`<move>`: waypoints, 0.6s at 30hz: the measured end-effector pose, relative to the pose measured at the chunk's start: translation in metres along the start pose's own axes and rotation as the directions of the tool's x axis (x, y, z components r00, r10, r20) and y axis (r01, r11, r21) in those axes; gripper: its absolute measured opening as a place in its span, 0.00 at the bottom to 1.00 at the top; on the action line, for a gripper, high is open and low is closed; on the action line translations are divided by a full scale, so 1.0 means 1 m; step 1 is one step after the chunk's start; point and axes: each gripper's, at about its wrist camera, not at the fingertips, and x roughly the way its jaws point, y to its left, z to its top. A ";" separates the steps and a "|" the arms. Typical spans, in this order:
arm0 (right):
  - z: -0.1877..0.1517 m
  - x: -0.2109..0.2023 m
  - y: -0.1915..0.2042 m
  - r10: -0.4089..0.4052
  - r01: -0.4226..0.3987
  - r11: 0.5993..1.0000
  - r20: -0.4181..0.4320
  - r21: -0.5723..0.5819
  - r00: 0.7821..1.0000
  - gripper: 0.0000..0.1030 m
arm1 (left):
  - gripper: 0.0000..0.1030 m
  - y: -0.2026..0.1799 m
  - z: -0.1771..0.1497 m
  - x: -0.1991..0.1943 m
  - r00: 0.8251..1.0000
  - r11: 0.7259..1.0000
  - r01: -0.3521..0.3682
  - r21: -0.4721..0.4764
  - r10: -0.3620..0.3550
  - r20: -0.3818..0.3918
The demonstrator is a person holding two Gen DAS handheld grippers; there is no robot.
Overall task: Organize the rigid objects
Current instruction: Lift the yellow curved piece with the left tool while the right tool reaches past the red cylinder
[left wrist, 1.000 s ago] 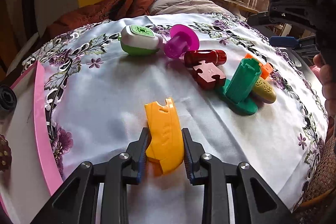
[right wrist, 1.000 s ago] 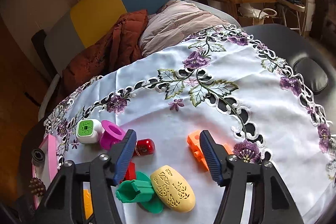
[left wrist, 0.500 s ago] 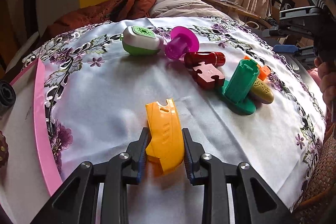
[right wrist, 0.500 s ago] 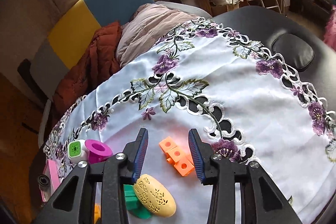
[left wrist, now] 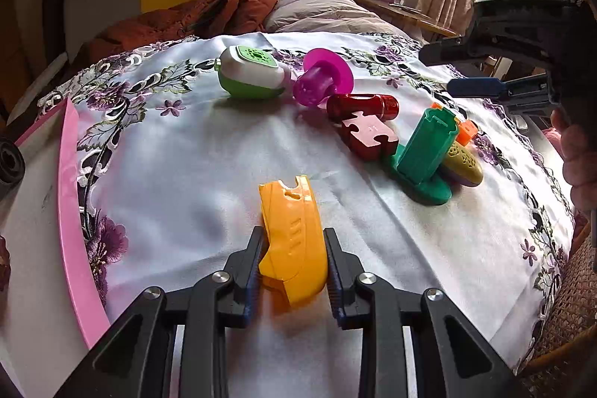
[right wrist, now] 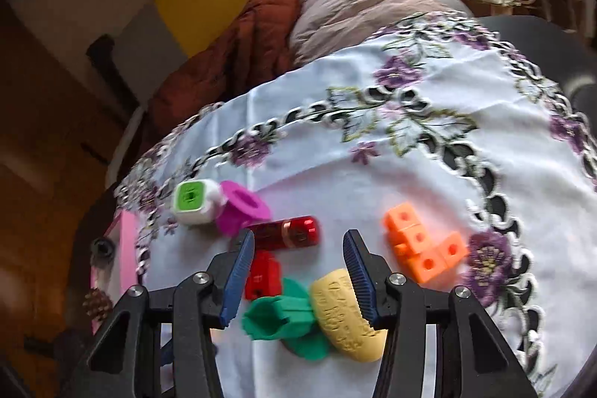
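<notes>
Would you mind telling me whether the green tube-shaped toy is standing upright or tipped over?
Upright, leaning slightly. In the left wrist view the green tube toy stands on its flat round base on the tablecloth, open end up, beside the yellow perforated oval.

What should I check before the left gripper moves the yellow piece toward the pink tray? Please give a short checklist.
1. Left gripper shut on the yellow piece: ok.
2. Piece lifted off the tablecloth: cannot tell.
3. Pink tray within view at left: ok.
4. Free room in the tray: cannot tell, mostly out of frame.
5. Right gripper open, holding nothing: ok.
6. Right gripper apart from the yellow piece: ok.
</notes>
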 end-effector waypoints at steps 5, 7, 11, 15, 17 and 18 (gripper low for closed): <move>-0.012 0.007 0.029 0.004 -0.010 0.990 -0.043 -0.141 0.999 0.57 | 0.28 0.000 0.000 0.000 1.000 1.000 0.000 0.001 0.000 0.000; -0.017 0.013 0.038 -0.014 -0.001 0.980 -0.075 -0.197 0.997 0.57 | 0.28 0.000 0.000 0.000 1.000 1.000 0.001 0.000 -0.001 0.000; -0.019 0.019 0.036 -0.082 0.064 0.975 -0.079 -0.212 0.993 0.57 | 0.28 0.000 0.000 0.000 1.000 1.000 0.000 0.001 0.000 0.001; -0.016 0.020 0.031 -0.127 0.113 0.972 -0.061 -0.204 0.990 0.57 | 0.28 0.000 0.000 0.000 1.000 1.000 0.002 -0.001 -0.002 0.001; -0.016 0.023 0.033 -0.130 0.114 0.970 -0.064 -0.215 0.989 0.57 | 0.28 0.000 0.000 0.000 1.000 1.000 0.004 -0.003 -0.004 0.000; -0.015 0.025 0.034 -0.129 0.111 0.969 -0.071 -0.221 0.989 0.59 | 0.28 0.000 0.000 0.000 1.000 1.000 0.005 -0.004 -0.005 0.000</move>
